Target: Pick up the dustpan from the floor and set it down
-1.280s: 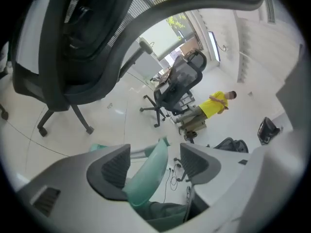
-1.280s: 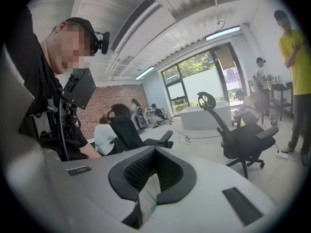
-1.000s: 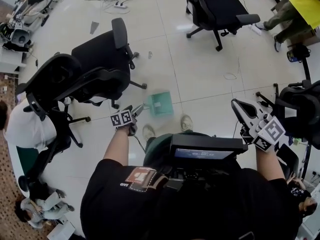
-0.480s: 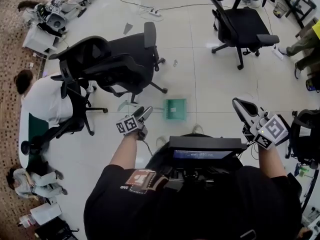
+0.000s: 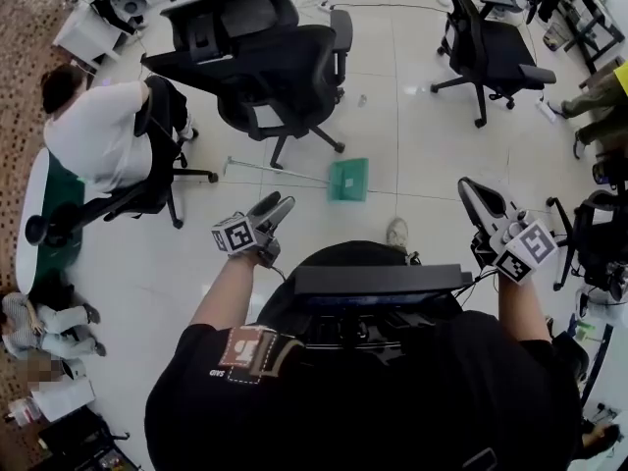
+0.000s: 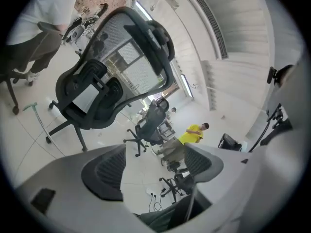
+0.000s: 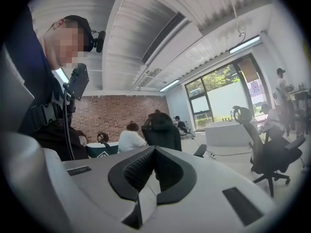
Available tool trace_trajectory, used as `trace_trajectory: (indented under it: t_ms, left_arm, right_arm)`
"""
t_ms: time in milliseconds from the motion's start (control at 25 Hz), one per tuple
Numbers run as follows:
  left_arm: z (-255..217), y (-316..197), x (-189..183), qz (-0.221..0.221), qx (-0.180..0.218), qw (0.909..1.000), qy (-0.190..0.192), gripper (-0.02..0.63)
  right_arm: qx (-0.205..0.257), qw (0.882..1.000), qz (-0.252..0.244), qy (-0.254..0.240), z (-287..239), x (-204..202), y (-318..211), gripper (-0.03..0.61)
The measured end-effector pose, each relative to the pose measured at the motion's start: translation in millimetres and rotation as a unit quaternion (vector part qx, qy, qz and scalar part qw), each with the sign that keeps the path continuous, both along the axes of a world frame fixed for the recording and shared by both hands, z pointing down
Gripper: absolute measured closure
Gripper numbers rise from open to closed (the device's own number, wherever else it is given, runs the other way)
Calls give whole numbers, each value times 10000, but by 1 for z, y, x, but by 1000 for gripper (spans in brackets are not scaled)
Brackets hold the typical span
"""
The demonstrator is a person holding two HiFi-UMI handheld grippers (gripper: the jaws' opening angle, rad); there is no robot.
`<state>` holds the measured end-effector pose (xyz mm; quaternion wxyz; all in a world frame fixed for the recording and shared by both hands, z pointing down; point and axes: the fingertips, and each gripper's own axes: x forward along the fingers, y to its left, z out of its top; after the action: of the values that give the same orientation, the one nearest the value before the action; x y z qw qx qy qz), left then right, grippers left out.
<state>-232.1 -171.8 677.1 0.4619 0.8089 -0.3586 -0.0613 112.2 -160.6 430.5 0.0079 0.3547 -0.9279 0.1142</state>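
The green dustpan lies flat on the white tiled floor, its long thin handle running left toward a chair base. My left gripper is held in the air short of the pan and to its left, jaws open with nothing between them. In the left gripper view the left gripper points up into the room, and a teal grip on a thin pole shows at the far left. My right gripper is off to the right of the pan, shut and empty. The right gripper shows its pads meeting.
Two black office chairs stand just behind the dustpan handle. A seated person in white is at a green-topped table on the left. Another black chair stands at the back right. My shoe is near the pan.
The view has swung, so the chairs and dustpan sit higher in the frame. The dustpan stays on the floor. Both grippers keep about the same places and states.
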Motion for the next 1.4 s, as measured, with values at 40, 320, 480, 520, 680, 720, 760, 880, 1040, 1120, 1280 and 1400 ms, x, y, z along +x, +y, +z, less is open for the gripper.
trace_trajectory:
  t_ms: [40, 320, 480, 520, 680, 720, 760, 880, 1040, 1120, 1280, 1400]
  left_arm:
    - [-1, 21, -23, -30, -7, 10000, 0, 210]
    - [-33, 89, -125, -366, 549, 9968, 450, 237]
    - [-81, 110, -112, -163, 1122, 9899, 845, 340]
    - [-93, 115, -104, -91, 1281, 9872, 941, 372]
    - [-136, 139, -60, 138, 1832, 9746, 1283, 450]
    - [-146, 149, -46, 164, 1928, 9719, 1342, 467]
    - [-156, 159, -30, 188, 2014, 9695, 1387, 481]
    - [-179, 198, 29, 280, 2187, 9646, 1447, 546]
    - [-190, 268, 133, 366, 2219, 9657, 1301, 611]
    - [-189, 304, 188, 241, 2142, 9681, 1281, 611]
    - [-194, 367, 279, 205, 1920, 9697, 1497, 611]
    - [-214, 402, 302, 312, 1984, 9689, 1444, 611]
  right_arm:
    - [-56, 10000, -35, 15, 0, -23, 13, 568]
    - [8, 9995, -260, 172, -19, -125, 57, 568]
    - [36, 9996, -230, 185, -26, -130, 79, 568]
    - [76, 9996, -212, 186, -31, -126, 85, 568]
    - [195, 9996, -130, 183, -46, -92, 124, 568]
    - [221, 9996, -111, 170, -50, -79, 138, 568]
    - [258, 9995, -98, 149, -54, -64, 152, 568]
    - [367, 9992, -143, 108, -63, -12, 202, 568]
    - [361, 9985, -403, 19, -48, 72, 288, 568]
    - [299, 9978, -587, 32, -32, 116, 329, 568]
    - [139, 9975, -691, 0, -14, 189, 386, 568]
    - [85, 9975, -704, -64, -16, 211, 420, 568]
